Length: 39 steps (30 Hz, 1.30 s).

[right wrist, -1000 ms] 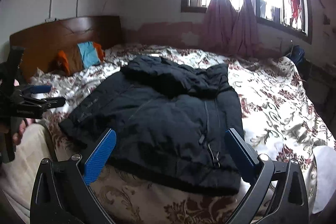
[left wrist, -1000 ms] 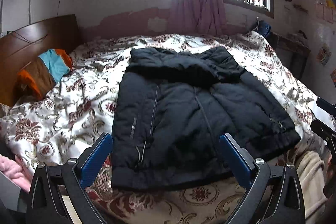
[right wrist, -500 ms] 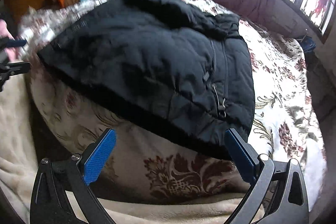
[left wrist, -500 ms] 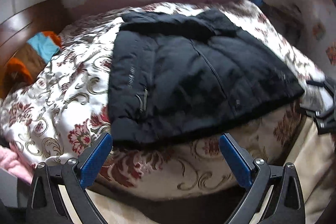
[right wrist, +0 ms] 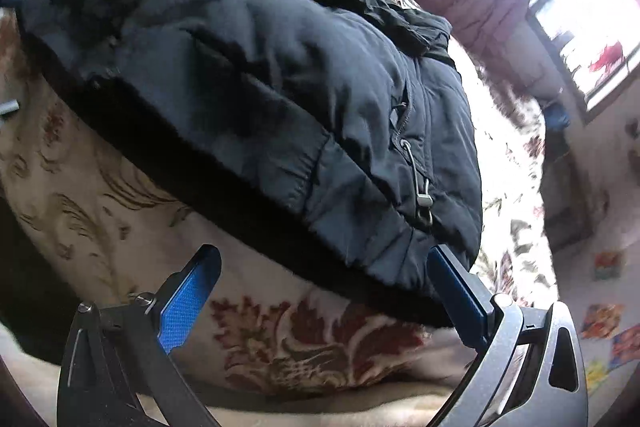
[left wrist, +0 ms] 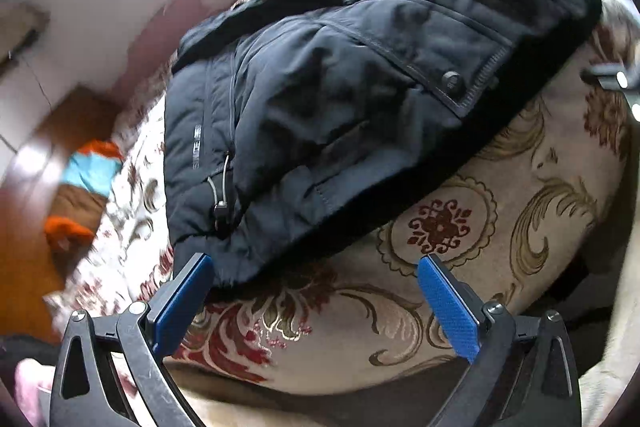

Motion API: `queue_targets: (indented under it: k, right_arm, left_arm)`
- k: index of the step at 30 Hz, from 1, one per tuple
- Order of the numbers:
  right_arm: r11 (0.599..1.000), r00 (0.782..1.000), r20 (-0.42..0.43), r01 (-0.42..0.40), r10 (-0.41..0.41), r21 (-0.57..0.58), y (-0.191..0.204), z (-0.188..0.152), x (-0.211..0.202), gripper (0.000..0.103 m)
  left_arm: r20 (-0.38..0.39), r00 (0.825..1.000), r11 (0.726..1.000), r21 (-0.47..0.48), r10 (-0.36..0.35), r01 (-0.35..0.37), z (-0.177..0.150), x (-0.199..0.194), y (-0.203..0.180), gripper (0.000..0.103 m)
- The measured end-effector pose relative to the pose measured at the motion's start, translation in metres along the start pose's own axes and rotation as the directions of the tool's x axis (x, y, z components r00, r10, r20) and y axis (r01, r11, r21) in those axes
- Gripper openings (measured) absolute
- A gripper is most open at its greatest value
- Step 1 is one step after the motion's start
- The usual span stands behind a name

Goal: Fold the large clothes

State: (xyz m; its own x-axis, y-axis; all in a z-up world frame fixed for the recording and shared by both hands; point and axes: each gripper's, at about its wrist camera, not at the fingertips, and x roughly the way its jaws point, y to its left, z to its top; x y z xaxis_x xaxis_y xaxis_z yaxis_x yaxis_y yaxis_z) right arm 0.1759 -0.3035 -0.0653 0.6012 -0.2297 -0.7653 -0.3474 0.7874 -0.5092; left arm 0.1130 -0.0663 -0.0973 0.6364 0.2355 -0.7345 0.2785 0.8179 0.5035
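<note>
Left wrist view: the left gripper (left wrist: 316,301) has dropped from a high look over the bed to the near hem of the black jacket (left wrist: 360,87), which lies spread on the floral bedspread (left wrist: 500,227). Its jaws gape wide and hold nothing; the hem's left corner sits at 10 o'clock, just beside the left pad.

Right wrist view: the right gripper (right wrist: 324,291) has likewise closed in, wide open and empty, with the jacket's (right wrist: 260,87) right hem corner at 1 o'clock. Both look set to pinch the hem for the first fold.
</note>
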Motion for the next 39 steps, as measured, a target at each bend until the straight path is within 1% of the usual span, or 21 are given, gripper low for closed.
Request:
queue_targets:
  k: [1, 4, 6, 7, 10, 11, 14, 18, 21, 23, 26, 30, 32, 33, 34, 36, 39]
  right_arm:
    - [1.0, 1.0, -0.009, 0.015, -0.015, -0.024, 0.005, 0.001, 0.005, 0.101]
    - [0.995, 0.997, -0.007, 0.078, -0.079, -0.055, 0.014, 0.005, 0.014, 0.101]
    - [0.993, 0.993, 0.029, 0.117, -0.116, -0.03, 0.012, 0.008, 0.014, 0.101]
    - [0.993, 0.992, 0.053, 0.116, -0.116, 0.0, 0.007, 0.011, 0.012, 0.101]
    - [0.993, 0.989, 0.127, 0.065, -0.077, 0.1, -0.011, 0.015, 0.004, 0.101]
    - [0.989, 0.986, 0.159, 0.036, -0.059, 0.143, -0.019, 0.016, 0.0, 0.101]
    - [0.976, 0.978, 0.211, -0.035, -0.011, 0.214, -0.035, 0.019, -0.01, 0.101]
    - [0.965, 0.968, 0.248, -0.101, 0.039, 0.244, -0.045, 0.023, -0.021, 0.101]
    - [0.962, 0.961, 0.27, -0.126, 0.059, 0.24, -0.051, 0.03, -0.023, 0.101]
    - [0.961, 0.959, 0.275, -0.136, 0.067, 0.24, -0.058, 0.035, -0.019, 0.101]
    - [0.959, 0.957, 0.283, -0.143, 0.071, 0.245, -0.06, 0.034, -0.021, 0.101]
    - [0.962, 0.958, 0.282, -0.12, 0.048, 0.244, -0.061, 0.034, -0.017, 0.101]
    - [0.968, 0.964, 0.263, -0.097, 0.034, 0.23, -0.059, 0.028, -0.015, 0.101]
    - [0.974, 0.968, 0.248, -0.08, 0.025, 0.214, -0.056, 0.024, -0.011, 0.101]
    - [0.979, 0.972, 0.235, -0.062, 0.016, 0.192, -0.052, 0.021, -0.009, 0.101]
    - [0.989, 0.978, 0.209, -0.035, 0.005, 0.14, -0.047, 0.016, -0.004, 0.101]
    - [0.998, 0.987, 0.158, 0.021, -0.03, 0.058, -0.036, 0.004, 0.008, 0.1]
  left_arm:
    - [0.006, 1.0, 1.0, 0.017, 0.02, -0.02, 0.0, 0.001, -0.004, 0.102]
    - [0.007, 1.0, 0.999, 0.018, 0.029, -0.029, 0.002, 0.007, -0.005, 0.102]
    - [0.002, 0.999, 0.999, 0.005, 0.033, -0.033, 0.002, 0.01, -0.002, 0.102]
    - [-0.003, 0.999, 0.999, -0.002, 0.034, -0.034, 0.002, 0.012, 0.0, 0.102]
    - [-0.007, 0.999, 0.999, -0.029, 0.033, -0.033, 0.002, 0.013, 0.008, 0.102]
    - [-0.003, 1.0, 0.999, -0.038, 0.03, -0.03, 0.001, 0.012, 0.01, 0.102]
    - [0.004, 1.0, 0.998, -0.059, 0.017, -0.017, 0.001, 0.011, 0.013, 0.102]
    - [0.019, 1.0, 0.997, -0.077, -0.006, 0.007, 0.0, 0.01, 0.018, 0.102]
    - [0.019, 1.0, 0.997, -0.073, 0.009, -0.007, 0.001, 0.011, 0.016, 0.102]
    - [0.002, 0.999, 0.997, -0.063, 0.042, -0.041, 0.002, 0.016, 0.013, 0.102]
    - [-0.027, 0.996, 0.993, -0.072, 0.09, -0.092, 0.003, 0.025, 0.014, 0.102]
    - [-0.085, 0.985, 0.98, -0.113, 0.153, -0.162, 0.006, 0.04, 0.028, 0.102]
    - [-0.091, 0.98, 0.97, -0.152, 0.179, -0.191, 0.008, 0.043, 0.04, 0.1]
    - [-0.084, 0.979, 0.966, -0.166, 0.188, -0.2, 0.009, 0.042, 0.044, 0.095]
    - [-0.071, 0.978, 0.962, -0.178, 0.196, -0.205, 0.01, 0.04, 0.05, 0.093]
    - [-0.02, 0.978, 0.957, -0.201, 0.21, -0.21, 0.014, 0.031, 0.059, 0.092]
    - [0.052, 0.97, 0.955, -0.198, 0.236, -0.221, 0.02, 0.018, 0.064, 0.082]
